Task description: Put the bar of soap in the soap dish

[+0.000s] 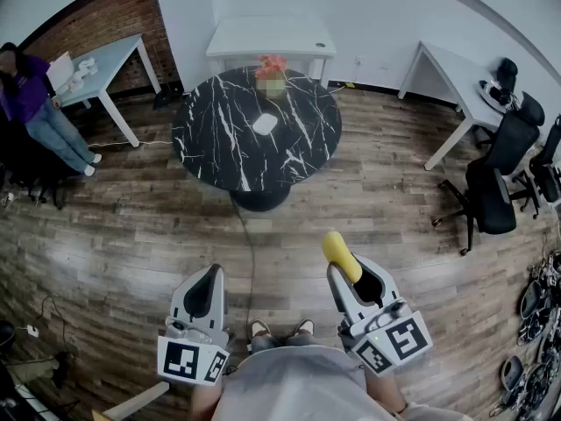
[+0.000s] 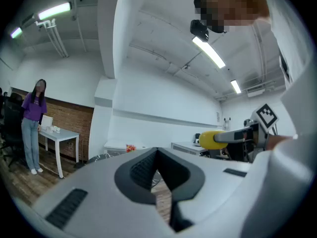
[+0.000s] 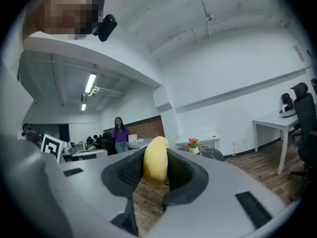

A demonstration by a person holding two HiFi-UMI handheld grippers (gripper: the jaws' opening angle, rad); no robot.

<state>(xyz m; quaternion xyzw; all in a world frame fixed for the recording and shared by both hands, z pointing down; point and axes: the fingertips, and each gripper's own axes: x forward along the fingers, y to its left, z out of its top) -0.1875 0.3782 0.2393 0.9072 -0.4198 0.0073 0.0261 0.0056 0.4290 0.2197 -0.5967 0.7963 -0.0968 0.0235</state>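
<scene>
A yellow bar of soap (image 1: 339, 253) sticks out forward from my right gripper (image 1: 348, 273), whose pads are shut on it. In the right gripper view the soap (image 3: 155, 163) stands upright between the dark pads. The left gripper view catches the soap (image 2: 211, 139) off to its right. My left gripper (image 1: 209, 289) is held level beside the right one, jaws shut with nothing in them (image 2: 157, 152). The white soap dish (image 1: 265, 124) lies on a round black marble table (image 1: 215, 143), well ahead of both grippers across the wooden floor.
A potted flower (image 1: 273, 74) stands behind the dish on the table. White desks (image 1: 272, 38) line the back wall and right side, with black office chairs (image 1: 495, 178) at right. A person in purple (image 1: 39, 103) stands at far left. A cable (image 1: 248, 253) runs over the floor.
</scene>
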